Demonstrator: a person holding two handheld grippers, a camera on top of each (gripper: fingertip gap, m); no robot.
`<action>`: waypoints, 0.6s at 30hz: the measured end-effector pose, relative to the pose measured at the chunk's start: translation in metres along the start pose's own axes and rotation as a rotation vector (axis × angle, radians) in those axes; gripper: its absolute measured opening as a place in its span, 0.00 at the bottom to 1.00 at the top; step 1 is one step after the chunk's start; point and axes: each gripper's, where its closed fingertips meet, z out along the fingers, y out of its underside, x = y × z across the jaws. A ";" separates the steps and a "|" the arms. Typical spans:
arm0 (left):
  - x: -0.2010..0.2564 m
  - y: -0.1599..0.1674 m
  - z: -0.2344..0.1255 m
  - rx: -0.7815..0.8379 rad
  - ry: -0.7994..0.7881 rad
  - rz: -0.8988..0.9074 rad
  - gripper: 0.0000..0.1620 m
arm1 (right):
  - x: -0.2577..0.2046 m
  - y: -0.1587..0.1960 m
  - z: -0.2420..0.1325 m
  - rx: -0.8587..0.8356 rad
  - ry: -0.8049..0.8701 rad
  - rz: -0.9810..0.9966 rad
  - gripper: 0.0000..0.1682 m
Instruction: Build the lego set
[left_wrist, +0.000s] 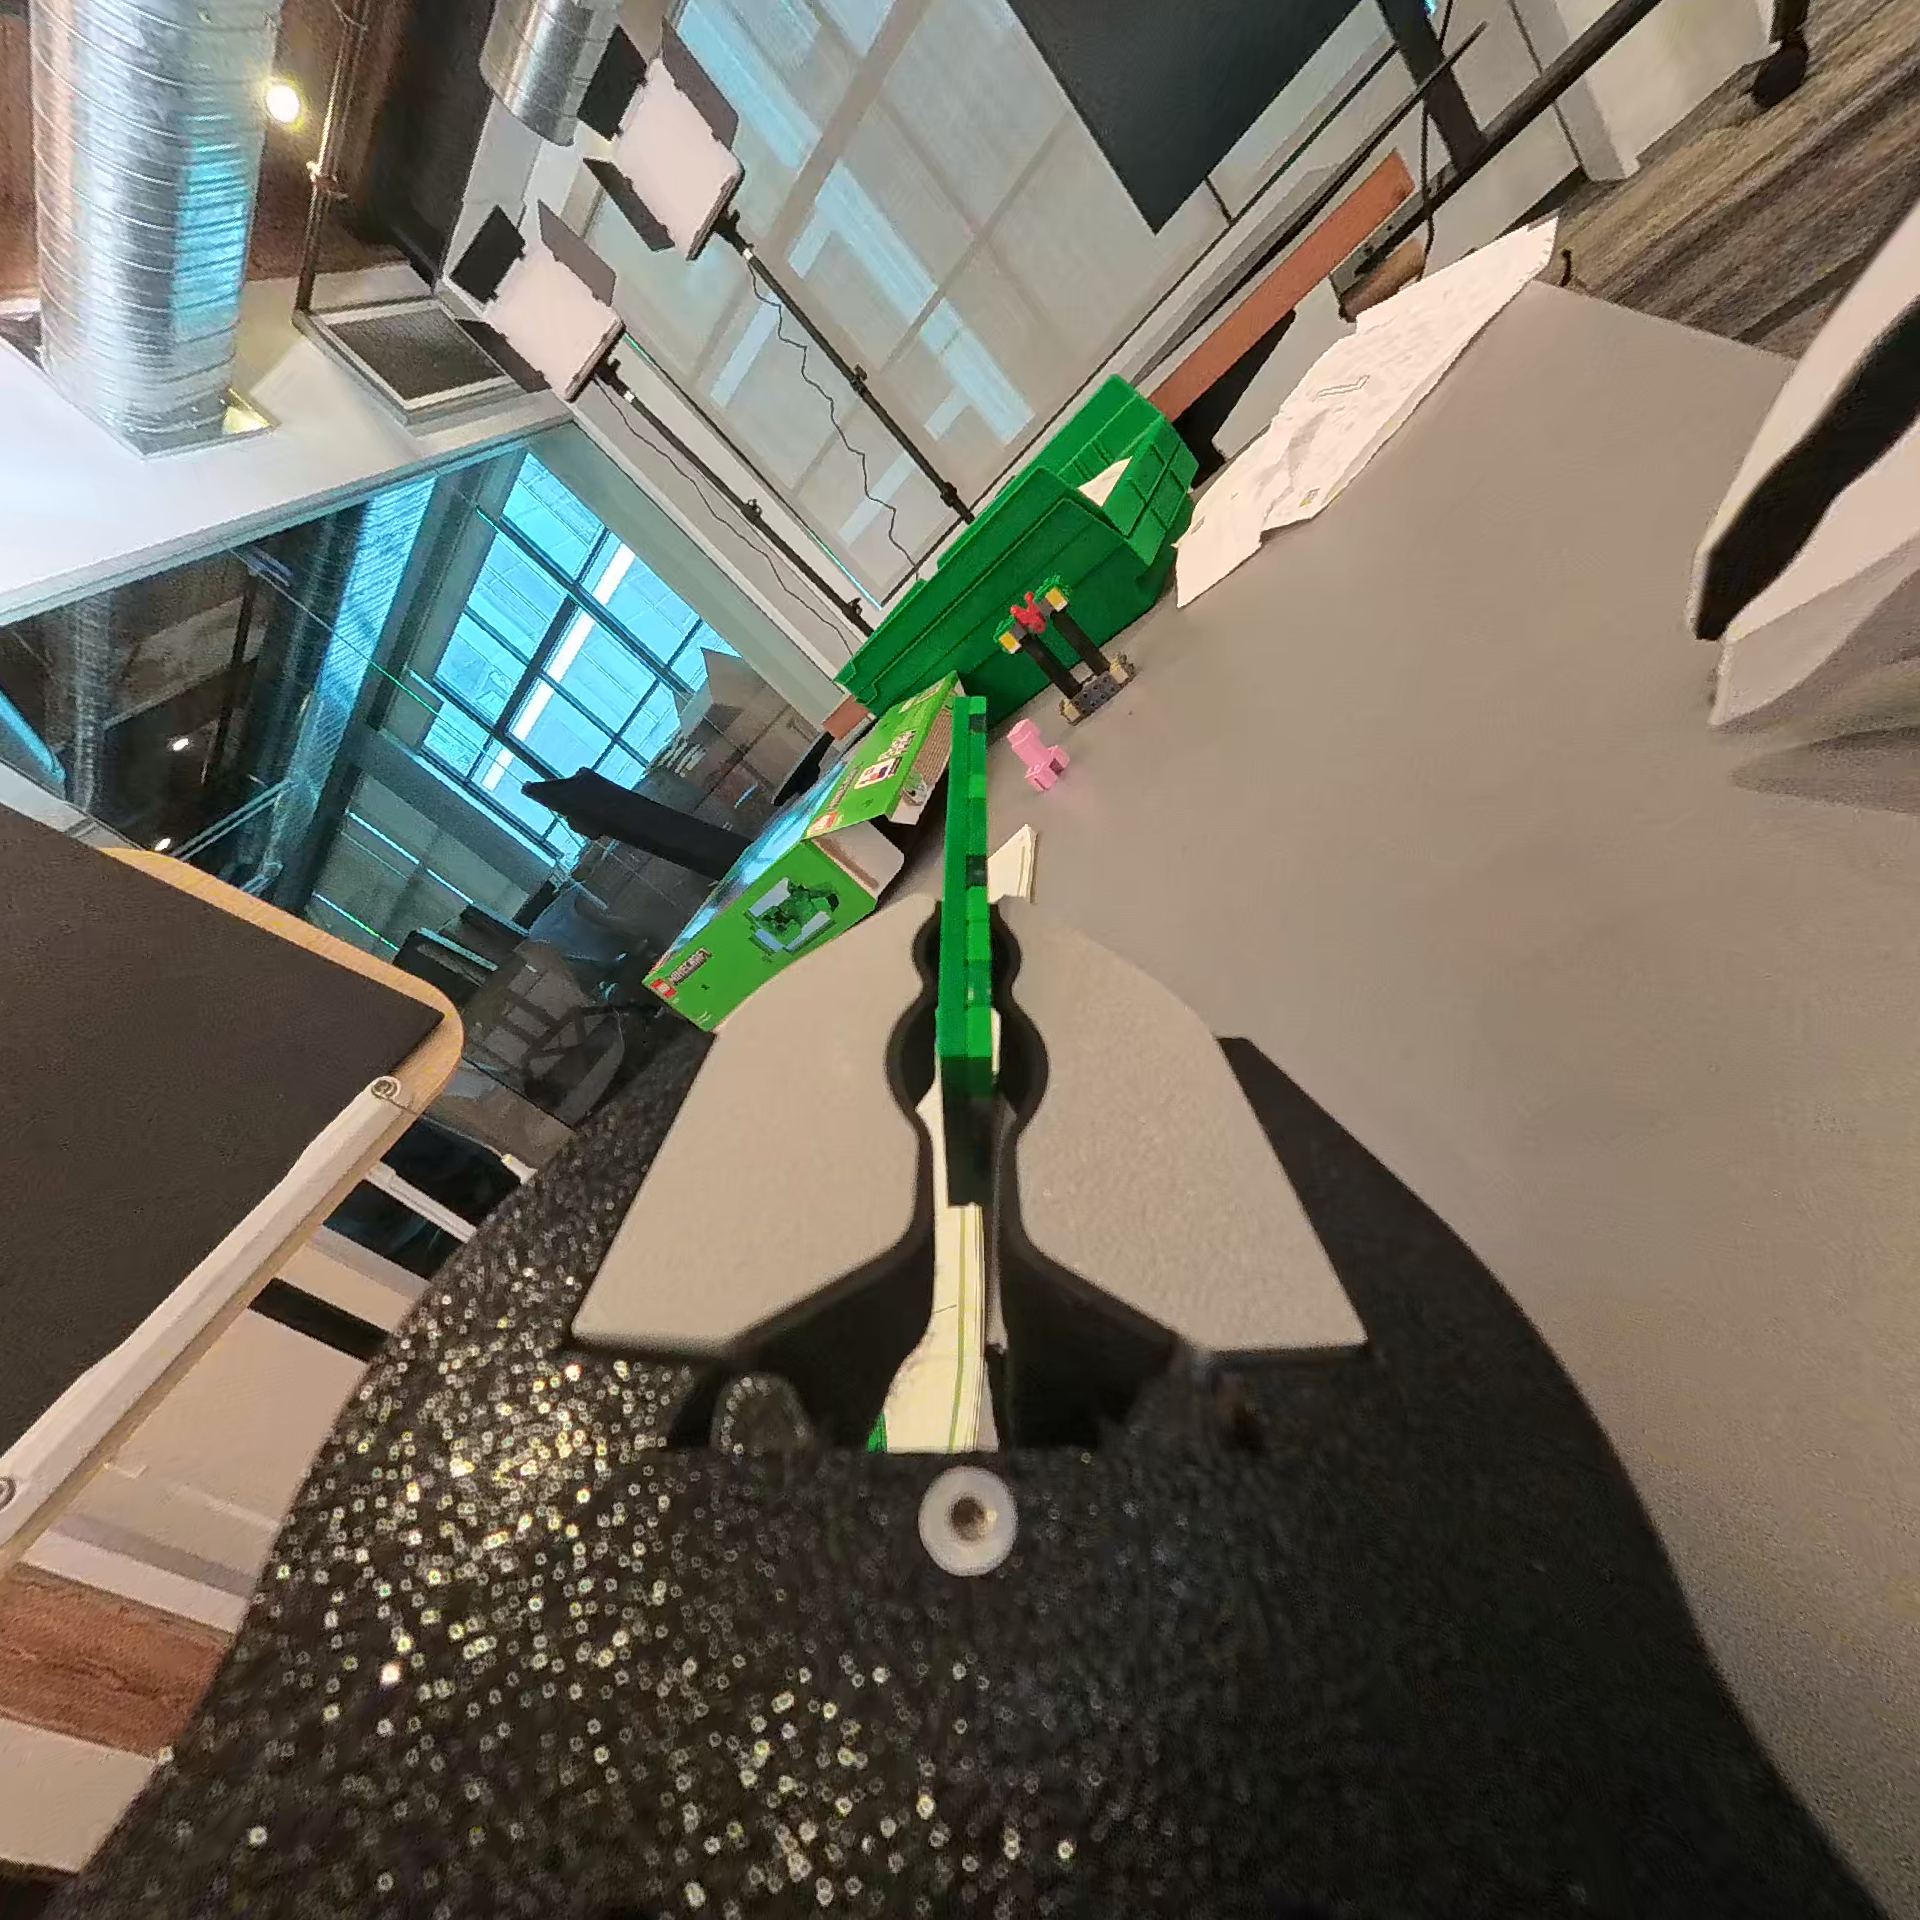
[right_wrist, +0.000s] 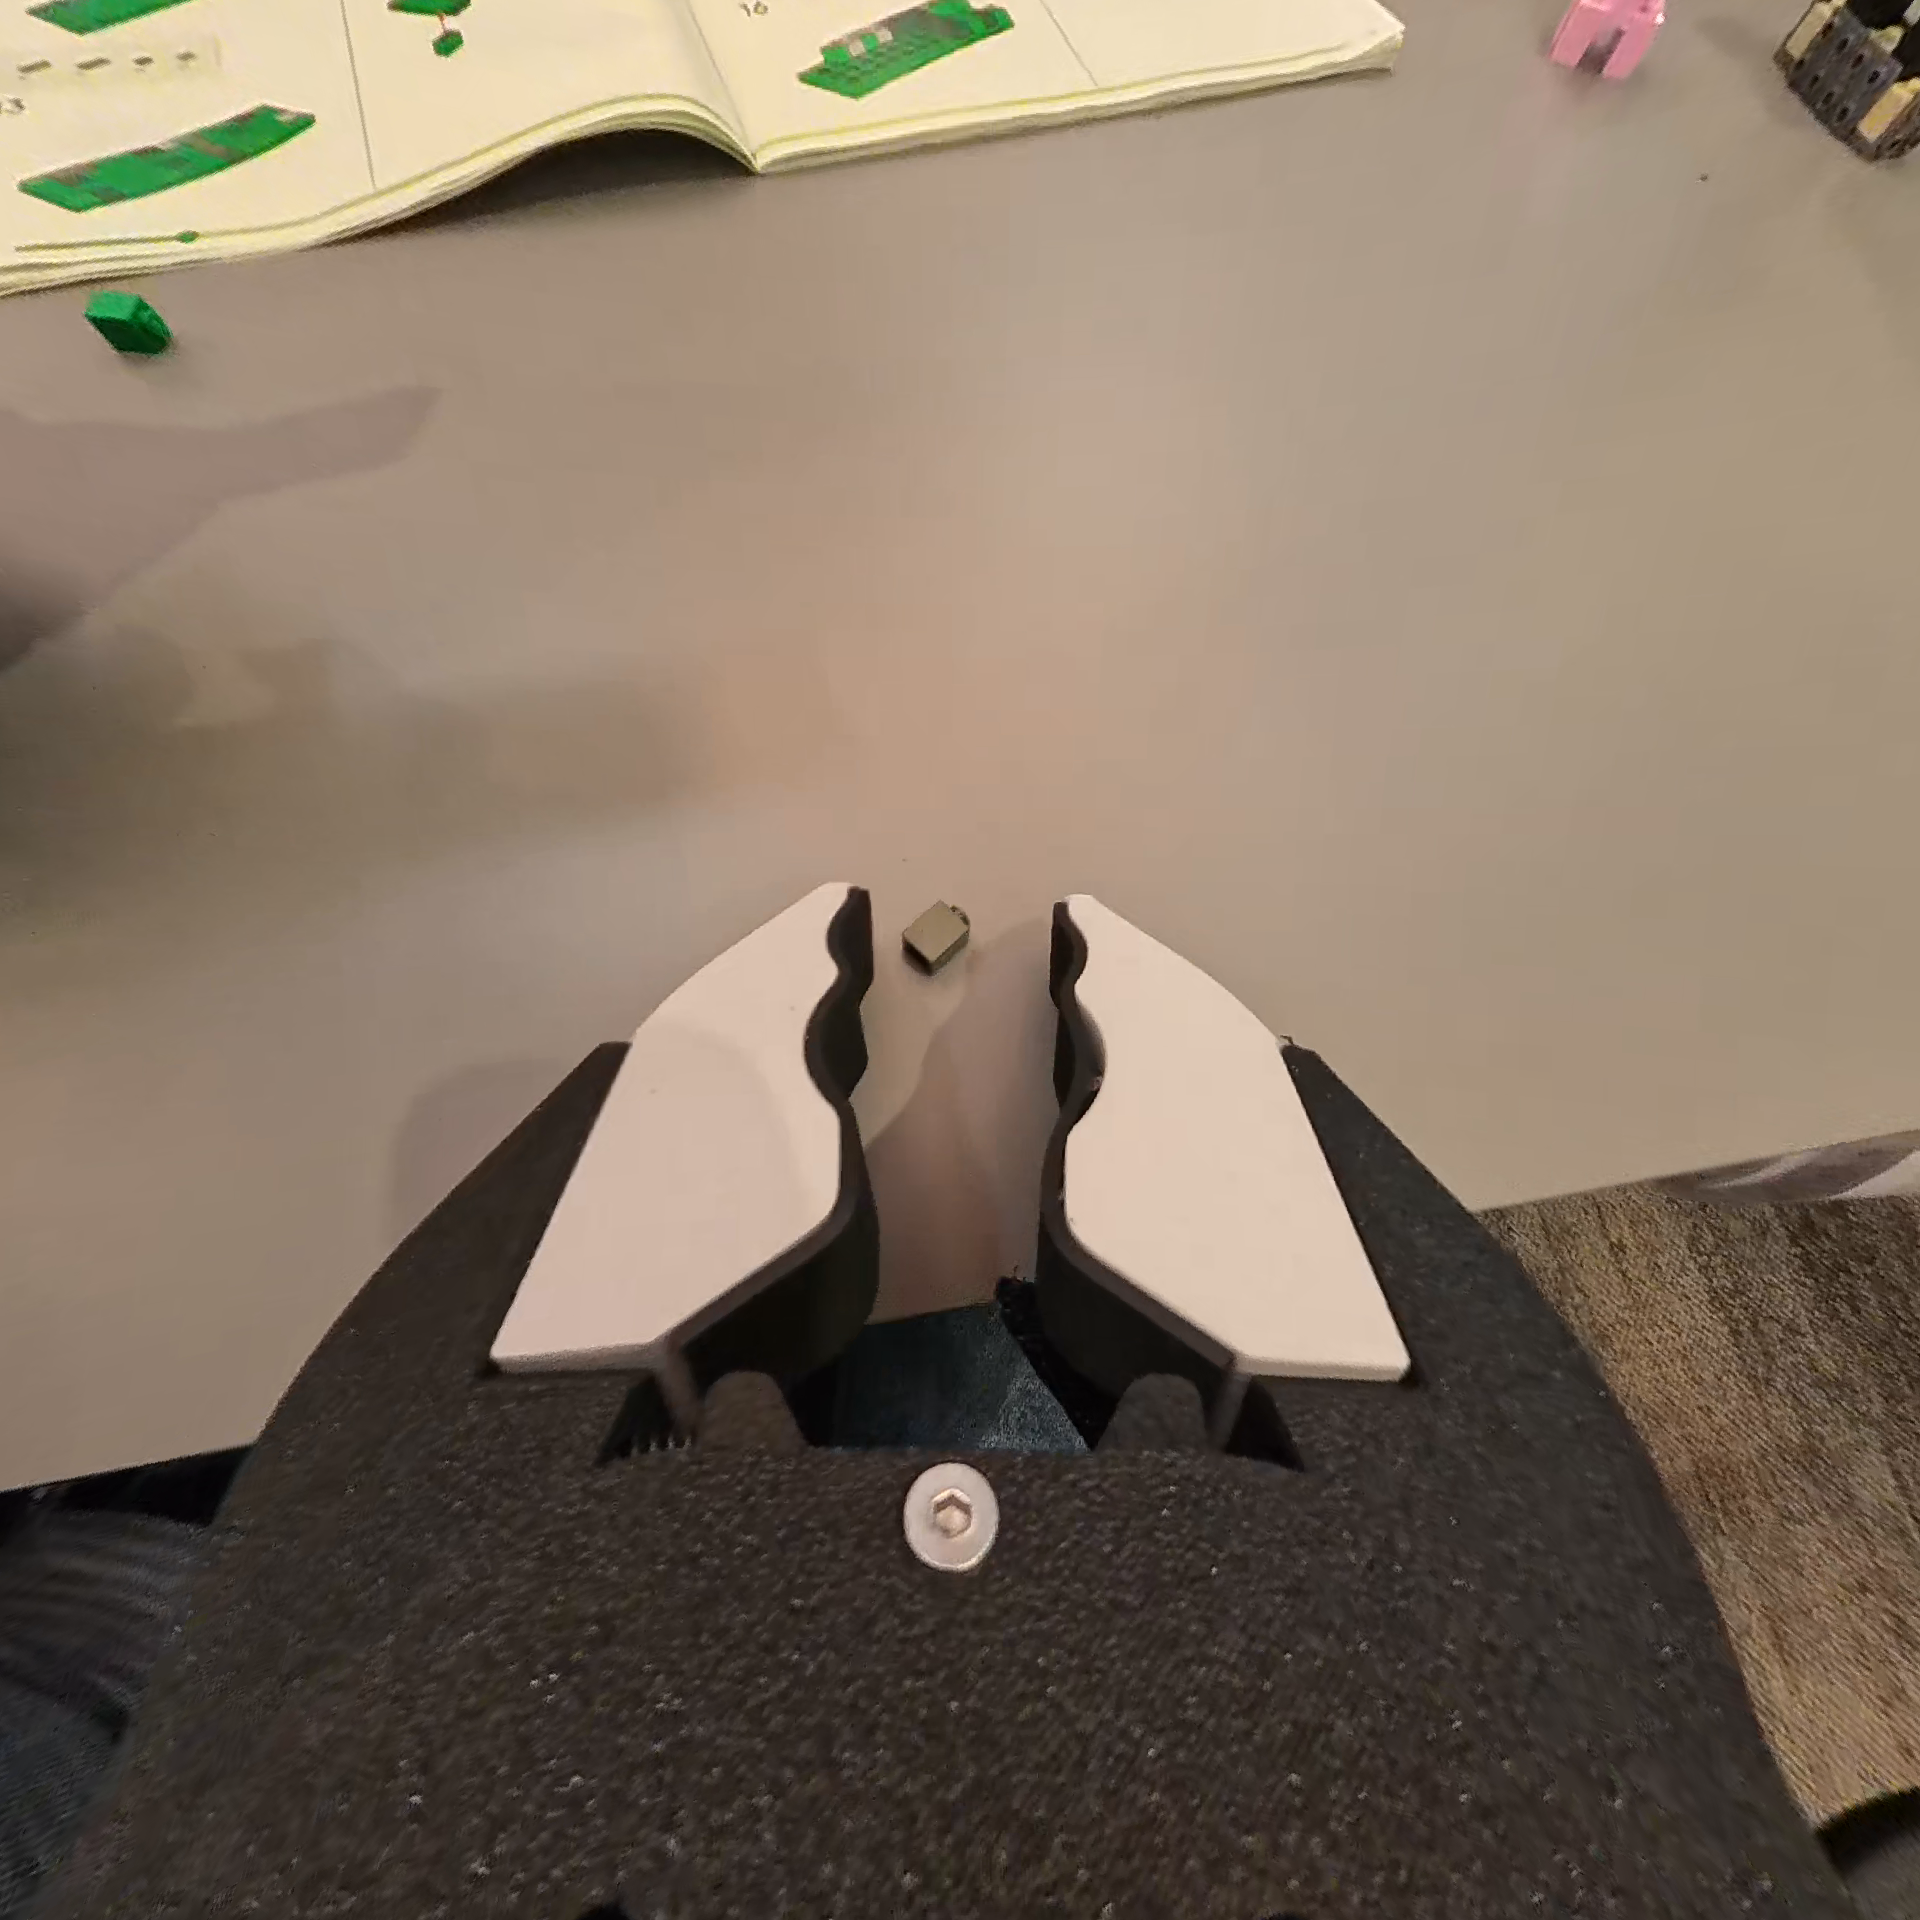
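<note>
My left claw (left_wrist: 966, 997) is clamped on a long green Lego plate assembly (left_wrist: 968, 852), held edge-on between the fingers. Its long axis runs straight ahead from the claw, away from the camera, with the far end pointing toward the green storage bins (left_wrist: 1039, 561) at the back of the grey surface (left_wrist: 1455, 935). I can see something pale inside one bin, but I cannot tell what. Just past the plate's tip sit a pink Lego piece (left_wrist: 1039, 755) and a small black-pillared build (left_wrist: 1070, 649), and the green set box (left_wrist: 800, 894) lies to the left.

My right claw (right_wrist: 958, 914) is open, its fingers moderately spread and holding nothing. A small olive-grey brick (right_wrist: 937, 943) lies on the surface between the fingertips, closer to the left one, not touching either. Farther off, the open instruction booklet (right_wrist: 582, 94) lies flat, with a loose green brick (right_wrist: 130, 322) just beside its near edge.
</note>
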 end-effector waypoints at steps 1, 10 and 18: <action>0.000 0.000 0.000 0.000 0.001 -0.001 0.04 | -0.001 0.001 0.000 -0.008 -0.003 0.003 0.18; 0.000 0.004 -0.001 -0.014 0.013 -0.015 0.04 | -0.003 0.005 -0.001 -0.041 -0.033 0.009 0.08; -0.001 0.007 -0.002 -0.022 0.011 -0.020 0.04 | -0.006 -0.002 0.008 -0.050 -0.127 -0.107 0.07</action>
